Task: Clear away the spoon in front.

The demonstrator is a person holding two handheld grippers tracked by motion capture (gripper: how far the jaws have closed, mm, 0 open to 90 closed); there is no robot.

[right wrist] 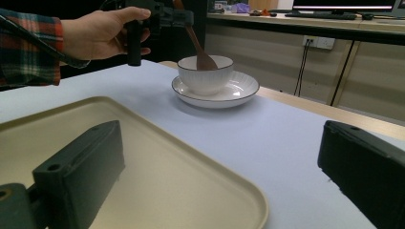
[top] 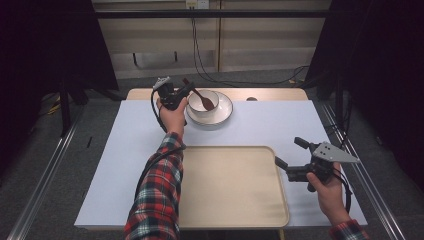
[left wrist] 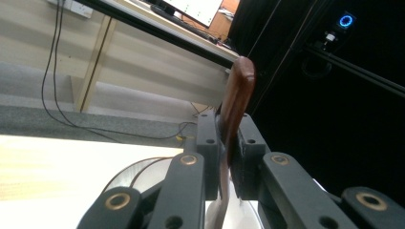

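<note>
Left side first: your left arm, in its plaid sleeve [top: 157, 192], reaches far forward across the bench [top: 125, 165], with the hand wrapped around the left gripper [top: 187, 92] at the far left of the bowl [top: 203, 103]. The left gripper is clamped on the handle of the wooden spoon [top: 202, 99]. In the left gripper view the handle [left wrist: 235, 107] stands pinched between the two pads, its rounded end sticking up past them. The spoon slants down from the gripper, and its scoop sits inside the bowl, seen resting against the inner wall in the right gripper view [right wrist: 203, 59]. The bowl stands on a white plate [top: 225, 112] at the far middle of the bench.

Centre: the beige tray [top: 232, 187] lies on the near half of the bench, well apart from the plate.

Right side: your right hand holds the right gripper [top: 286, 152] low at the tray's right edge, pointing left and slightly away from you. Its jaws stand wide apart with nothing between them.

Hard to make out: the left gripper view cuts off the scoop behind the gripper's own links. The high view shows the gripper's pads as a dark cluster against the hand. Whether the scoop touches the bowl's bottom cannot be told.
</note>
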